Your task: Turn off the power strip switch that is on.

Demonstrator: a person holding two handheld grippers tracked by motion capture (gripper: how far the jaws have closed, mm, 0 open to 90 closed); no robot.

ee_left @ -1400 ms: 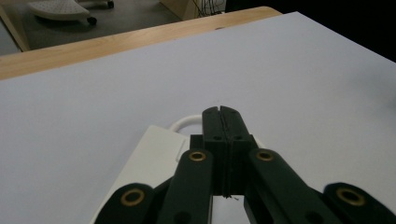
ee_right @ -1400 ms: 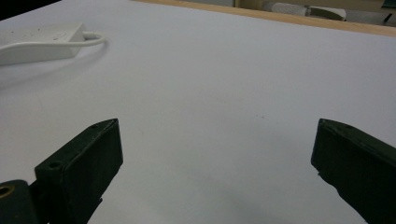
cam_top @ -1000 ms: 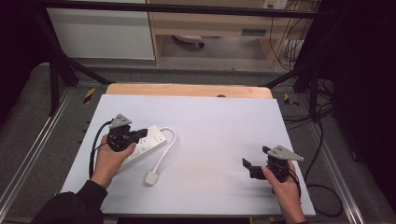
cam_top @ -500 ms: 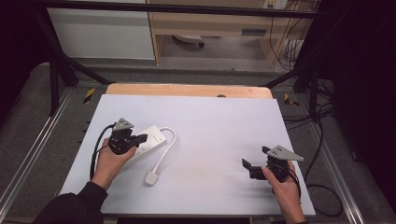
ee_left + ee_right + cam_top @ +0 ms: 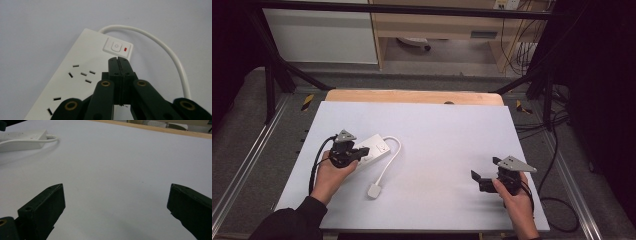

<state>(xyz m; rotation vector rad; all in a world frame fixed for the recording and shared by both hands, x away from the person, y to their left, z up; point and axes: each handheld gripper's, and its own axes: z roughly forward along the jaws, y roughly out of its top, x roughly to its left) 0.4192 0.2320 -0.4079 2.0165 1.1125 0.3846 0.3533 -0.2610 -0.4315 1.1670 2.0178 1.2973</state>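
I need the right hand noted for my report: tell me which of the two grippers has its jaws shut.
The left gripper, over the white power strip near its switch, has its jaws pressed together. The right gripper holds its jaws wide apart above the bare table.

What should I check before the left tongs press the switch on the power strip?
1. Left tongs shut to one tip: ok.
2. Tip lined up with the switch: not ok, it sits just short of it.
3. Power strip flat on the table: ok.
4. Cord away from the tip: ok, it loops off to the side.
5. Plug connected: not ok, it lies loose on the table.
6. Right tongs out of the way: ok, open and far off.
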